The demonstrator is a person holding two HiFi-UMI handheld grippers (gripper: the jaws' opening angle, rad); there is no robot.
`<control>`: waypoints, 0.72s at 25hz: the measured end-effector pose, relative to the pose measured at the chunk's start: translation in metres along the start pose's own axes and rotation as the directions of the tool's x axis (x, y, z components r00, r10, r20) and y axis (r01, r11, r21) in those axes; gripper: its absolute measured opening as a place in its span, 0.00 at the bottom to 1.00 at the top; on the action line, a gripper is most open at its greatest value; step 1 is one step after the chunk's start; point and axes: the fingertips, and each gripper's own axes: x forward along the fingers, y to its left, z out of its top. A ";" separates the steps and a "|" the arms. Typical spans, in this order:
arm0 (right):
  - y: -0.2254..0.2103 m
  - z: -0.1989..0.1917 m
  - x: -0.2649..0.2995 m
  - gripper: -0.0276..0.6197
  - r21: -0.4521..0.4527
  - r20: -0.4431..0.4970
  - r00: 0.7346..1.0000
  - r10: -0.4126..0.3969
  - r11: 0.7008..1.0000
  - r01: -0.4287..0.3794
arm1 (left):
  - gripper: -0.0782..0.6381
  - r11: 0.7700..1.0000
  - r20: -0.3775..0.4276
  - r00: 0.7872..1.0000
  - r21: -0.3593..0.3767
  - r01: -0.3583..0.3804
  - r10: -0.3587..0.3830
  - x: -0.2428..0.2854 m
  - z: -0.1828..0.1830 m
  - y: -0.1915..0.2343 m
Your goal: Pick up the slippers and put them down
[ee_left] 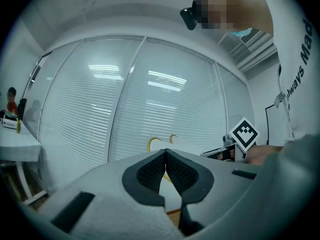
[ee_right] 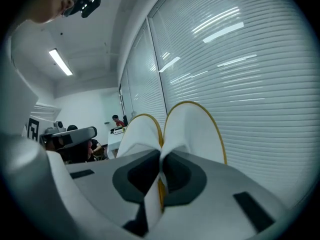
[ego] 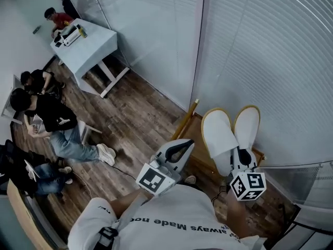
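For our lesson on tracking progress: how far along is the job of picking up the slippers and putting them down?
Done: the pair of white fabric slippers with yellow trim is picked up, pinched together in the right gripper, clear above the wooden floor. In hand: holding them aloft; the left gripper is shut and empty. Left: setting them down and letting go.

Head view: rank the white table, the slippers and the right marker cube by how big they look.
1-2. slippers and white table: about alike, and the table stands much farther off, so no ranking.
3. right marker cube: clearly smallest.
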 end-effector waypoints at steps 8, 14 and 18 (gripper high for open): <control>0.020 0.026 -0.029 0.08 -0.031 0.035 0.999 0.034 0.999 -0.032 | 0.12 0.999 0.035 0.999 0.011 -0.041 0.041 -0.025 0.026 -0.013; 0.022 0.031 -0.022 0.08 -0.038 0.031 0.996 0.089 0.995 -0.088 | 0.12 0.996 0.038 0.995 0.014 -0.092 0.092 -0.024 0.030 -0.016; 0.026 0.029 -0.015 0.08 -0.043 0.017 0.986 0.163 0.986 -0.162 | 0.12 0.986 0.030 0.985 0.016 -0.169 0.168 -0.030 0.027 -0.020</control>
